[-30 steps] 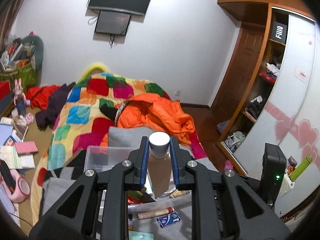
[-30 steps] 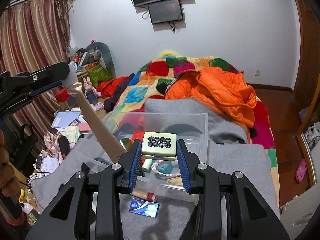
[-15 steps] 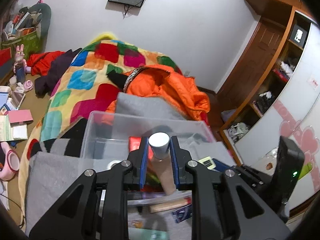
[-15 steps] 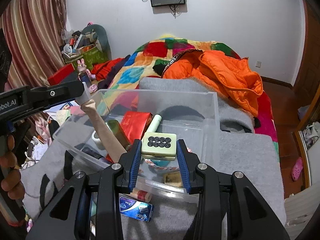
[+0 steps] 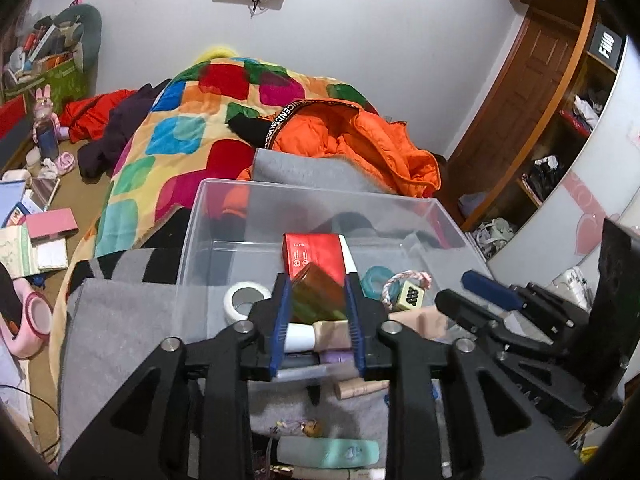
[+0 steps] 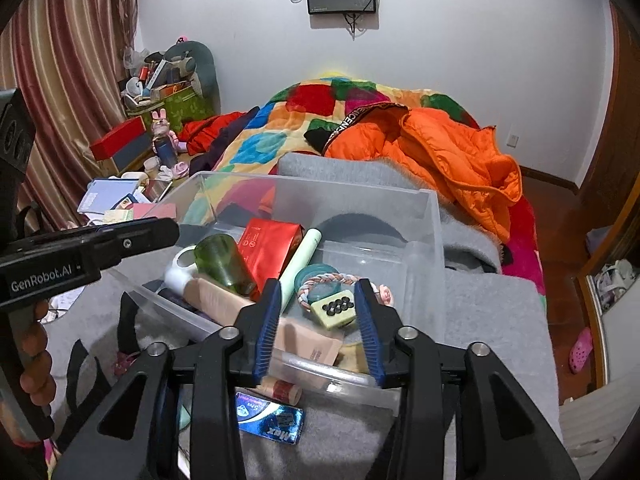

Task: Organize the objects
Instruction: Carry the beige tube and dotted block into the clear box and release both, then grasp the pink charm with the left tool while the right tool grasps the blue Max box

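Left wrist view: both tongs have just let go over the clear bin [image 5: 192, 240].
The left gripper [image 5: 316, 312] has just been opening; its jaws stand apart, the beige tube [image 5: 332, 334] lying loose below and between them.

Right wrist view: the right gripper [image 6: 316, 320] has also just been opening, with the green tile block [image 6: 334, 310] resting free between its spread jaws inside the bin. Best to lift both straight out without brushing the contents.
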The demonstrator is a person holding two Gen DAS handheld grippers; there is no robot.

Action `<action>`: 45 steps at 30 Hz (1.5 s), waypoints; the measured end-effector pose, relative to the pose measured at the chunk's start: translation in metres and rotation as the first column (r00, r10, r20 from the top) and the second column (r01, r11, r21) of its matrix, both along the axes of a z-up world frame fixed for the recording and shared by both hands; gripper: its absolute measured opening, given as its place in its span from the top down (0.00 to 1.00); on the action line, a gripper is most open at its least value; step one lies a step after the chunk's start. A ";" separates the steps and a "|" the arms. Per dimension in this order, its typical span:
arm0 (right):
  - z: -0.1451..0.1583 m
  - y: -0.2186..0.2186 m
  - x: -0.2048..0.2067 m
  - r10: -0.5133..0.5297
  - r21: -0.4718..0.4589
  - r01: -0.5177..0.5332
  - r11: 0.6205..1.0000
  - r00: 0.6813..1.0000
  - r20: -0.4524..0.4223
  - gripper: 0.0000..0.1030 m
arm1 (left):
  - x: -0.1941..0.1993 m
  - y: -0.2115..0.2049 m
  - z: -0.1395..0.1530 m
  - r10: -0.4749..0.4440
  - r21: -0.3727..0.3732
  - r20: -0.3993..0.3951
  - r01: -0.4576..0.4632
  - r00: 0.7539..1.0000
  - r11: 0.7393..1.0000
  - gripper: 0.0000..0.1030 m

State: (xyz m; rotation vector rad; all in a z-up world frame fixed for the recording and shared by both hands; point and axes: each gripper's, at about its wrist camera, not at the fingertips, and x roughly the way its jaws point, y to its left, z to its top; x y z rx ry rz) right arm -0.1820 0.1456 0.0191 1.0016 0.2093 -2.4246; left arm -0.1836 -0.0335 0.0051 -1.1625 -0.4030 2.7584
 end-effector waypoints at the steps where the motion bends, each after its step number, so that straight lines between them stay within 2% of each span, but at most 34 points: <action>1: 0.001 0.001 0.001 -0.002 0.003 0.002 1.000 1.000 -0.008 0.59 | 0.003 0.001 0.001 -0.001 -0.011 -0.004 0.001 1.000 1.000 0.66; 3: 0.005 0.003 0.006 -0.005 0.004 0.005 1.000 1.000 -0.025 0.55 | 0.009 0.002 0.005 -0.003 -0.030 -0.016 0.003 1.000 1.000 0.54; 8: 0.014 0.013 0.018 -0.005 -0.024 0.004 1.000 0.999 -0.043 0.49 | 0.030 0.009 0.015 -0.015 -0.114 -0.054 0.009 0.998 0.993 0.43; 13: 0.022 0.023 0.028 -0.010 -0.056 0.008 0.998 0.999 -0.048 0.46 | 0.046 0.013 0.020 -0.031 -0.140 -0.067 0.021 0.997 0.990 0.31; 18: 0.027 0.032 0.042 -0.013 -0.074 0.009 0.997 0.998 -0.055 0.39 | 0.064 0.013 0.019 -0.035 -0.173 -0.072 0.022 0.997 0.985 0.14; 24: 0.022 0.039 0.056 -0.005 -0.071 0.002 0.997 0.999 -0.042 0.36 | 0.081 -0.005 -0.001 -0.025 -0.202 -0.010 0.023 1.000 0.979 0.13; 30: 0.001 0.039 0.062 0.010 -0.039 -0.010 0.999 1.000 0.008 0.36 | 0.091 -0.025 -0.033 0.014 -0.213 0.067 0.000 0.998 0.977 0.13; 37: -0.032 0.028 0.065 0.037 0.009 -0.038 0.999 0.995 0.088 0.36 | 0.081 -0.048 -0.058 0.065 -0.150 0.133 -0.045 0.989 0.988 0.13; 39: -0.038 0.024 0.065 0.044 0.022 -0.046 0.999 0.994 0.099 0.36 | 0.079 -0.049 -0.063 0.054 -0.099 0.152 -0.039 0.987 0.994 0.13; 41: -0.041 0.021 0.064 0.049 0.032 -0.053 0.998 0.993 0.109 0.36 | 0.079 -0.046 -0.065 0.035 -0.079 0.155 -0.023 0.987 0.997 0.13; 45: -0.050 0.012 0.063 0.058 0.061 -0.066 0.996 0.990 0.128 0.36 | 0.082 -0.029 -0.072 -0.012 -0.120 0.163 0.032 0.987 0.992 0.16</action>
